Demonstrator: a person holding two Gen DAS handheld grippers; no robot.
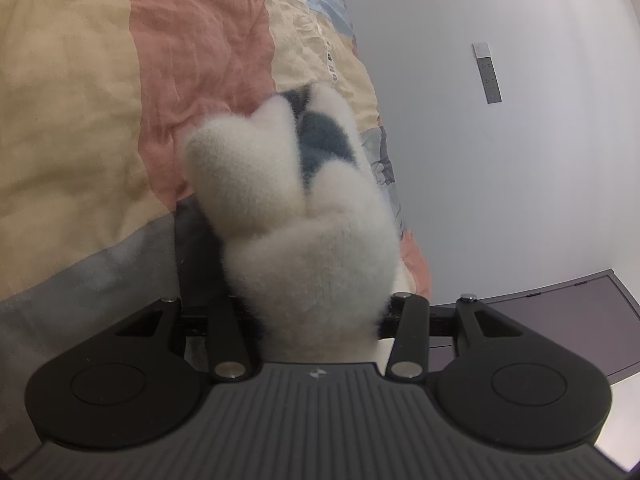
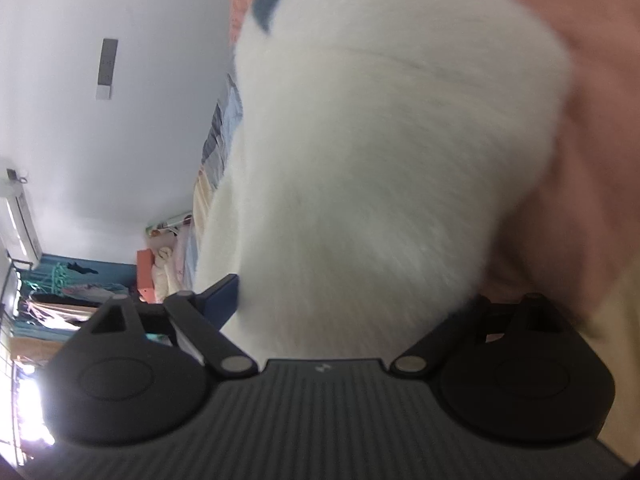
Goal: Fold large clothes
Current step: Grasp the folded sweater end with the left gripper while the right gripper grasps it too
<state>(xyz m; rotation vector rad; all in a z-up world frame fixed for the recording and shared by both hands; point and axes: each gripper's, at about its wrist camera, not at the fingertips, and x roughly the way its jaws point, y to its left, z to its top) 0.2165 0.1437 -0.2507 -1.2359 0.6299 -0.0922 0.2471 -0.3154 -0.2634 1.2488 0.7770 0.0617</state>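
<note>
A fluffy white garment (image 1: 304, 248) with blue-grey patches stands bunched up between the jaws of my left gripper (image 1: 308, 280), which is shut on it. The fabric hides both of that gripper's fingers. In the right wrist view the same white fluffy garment (image 2: 380, 160) fills the middle as a thick, blurred roll with a blue-grey patch at its top. My right gripper (image 2: 352, 284) holds this wide bundle with its jaws far apart. One blue finger (image 2: 224, 296) shows against the fabric on the left, and the other is hidden. The garment hangs over a patchwork bedspread (image 1: 80, 100).
The bedspread has cream, salmon, grey and light-blue panels, and its edge (image 1: 384, 152) runs along a white wall with a switch panel (image 1: 489, 74). A dark cabinet (image 1: 568, 320) stands beyond. The right wrist view shows an air conditioner (image 2: 20, 224) and hanging clothes (image 2: 72, 292).
</note>
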